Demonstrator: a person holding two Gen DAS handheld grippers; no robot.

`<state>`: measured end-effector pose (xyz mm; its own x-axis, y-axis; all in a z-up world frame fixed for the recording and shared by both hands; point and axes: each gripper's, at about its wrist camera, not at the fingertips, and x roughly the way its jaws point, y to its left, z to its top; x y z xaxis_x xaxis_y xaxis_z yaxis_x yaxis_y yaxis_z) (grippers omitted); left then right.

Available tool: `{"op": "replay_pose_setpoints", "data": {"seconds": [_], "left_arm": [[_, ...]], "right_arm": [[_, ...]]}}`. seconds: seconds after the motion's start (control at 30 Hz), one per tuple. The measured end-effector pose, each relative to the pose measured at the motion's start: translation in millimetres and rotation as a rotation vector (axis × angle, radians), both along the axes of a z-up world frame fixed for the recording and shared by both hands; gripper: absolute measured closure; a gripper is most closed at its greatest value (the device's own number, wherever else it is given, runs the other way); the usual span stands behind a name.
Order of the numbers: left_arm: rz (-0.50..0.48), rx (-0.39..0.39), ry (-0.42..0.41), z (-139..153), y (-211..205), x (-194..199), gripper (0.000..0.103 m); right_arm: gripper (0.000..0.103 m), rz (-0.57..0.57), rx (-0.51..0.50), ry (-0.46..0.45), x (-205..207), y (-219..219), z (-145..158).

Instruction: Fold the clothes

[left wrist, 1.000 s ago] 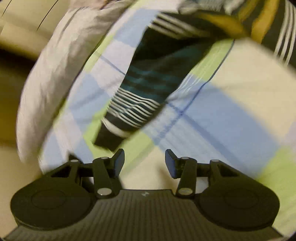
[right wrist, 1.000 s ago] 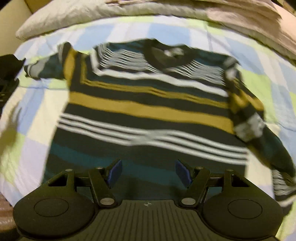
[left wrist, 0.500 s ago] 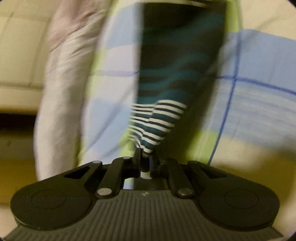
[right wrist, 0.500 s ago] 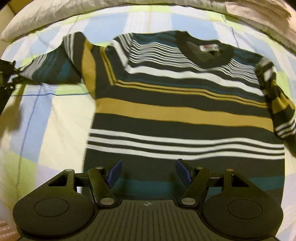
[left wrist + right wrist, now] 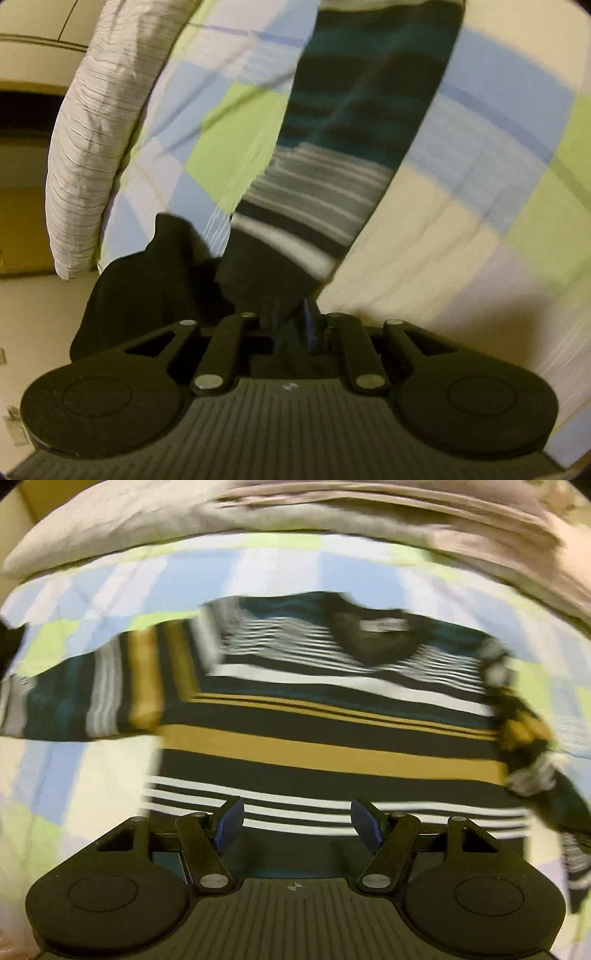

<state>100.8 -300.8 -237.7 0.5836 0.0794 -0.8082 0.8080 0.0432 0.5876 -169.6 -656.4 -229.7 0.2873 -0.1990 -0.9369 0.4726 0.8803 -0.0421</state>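
A striped sweater [image 5: 325, 753] in dark, teal, mustard and white lies flat, front up, on the checked bedsheet [image 5: 74, 775]. My left gripper [image 5: 291, 317] has the dark cuff of its left sleeve [image 5: 354, 129] between nearly closed fingers. The jaws are opening slightly, with the cuff still pinched. The sleeve runs straight away from that gripper, stretched over the sheet. My right gripper [image 5: 295, 821] hangs open over the sweater's lower white stripes with nothing between its fingers. In the right wrist view the left sleeve [image 5: 92, 690] reaches out to the left, while the right sleeve [image 5: 532, 746] lies crumpled.
A pale pillow [image 5: 88, 147] lies along the bed's edge, left of the sleeve. A dark cloth-like shape [image 5: 155, 280] sits by the left gripper at the bed's corner. Folded beige bedding [image 5: 332, 520] runs along the far side of the bed.
My left gripper closed on the sleeve cuff and drew the sleeve out straight, away from the sweater's body. The right gripper stayed open and shifted a little over the sweater.
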Motion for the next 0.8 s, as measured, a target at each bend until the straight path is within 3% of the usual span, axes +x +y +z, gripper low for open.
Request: {"op": "replay_pose_setpoints", "data": {"seconds": [0.1,0.17,0.37,0.6,0.8], "left_arm": [[-0.002,-0.033,0.002,7,-37,-29,0.082],[-0.019,-0.044,-0.003,12,-68,-54,0.071],[-0.118,-0.069,0.044,2,-196,-135,0.071],[-0.442,-0.152,0.136,-29,-386,-245,0.066],[-0.679,-0.22,0.218,-47,-506,-296,0.064]], "right_arm": [[0.036,-0.103,-0.024,-0.003,-42,-50,-1],[0.036,-0.157,-0.047,-0.011,-73,-87,-2],[0.036,-0.31,-0.119,-0.011,-176,-200,-7],[0.036,-0.499,-0.106,0.001,-297,-301,-29],[0.036,-0.484,-0.045,0.011,-332,-332,-72]]}}
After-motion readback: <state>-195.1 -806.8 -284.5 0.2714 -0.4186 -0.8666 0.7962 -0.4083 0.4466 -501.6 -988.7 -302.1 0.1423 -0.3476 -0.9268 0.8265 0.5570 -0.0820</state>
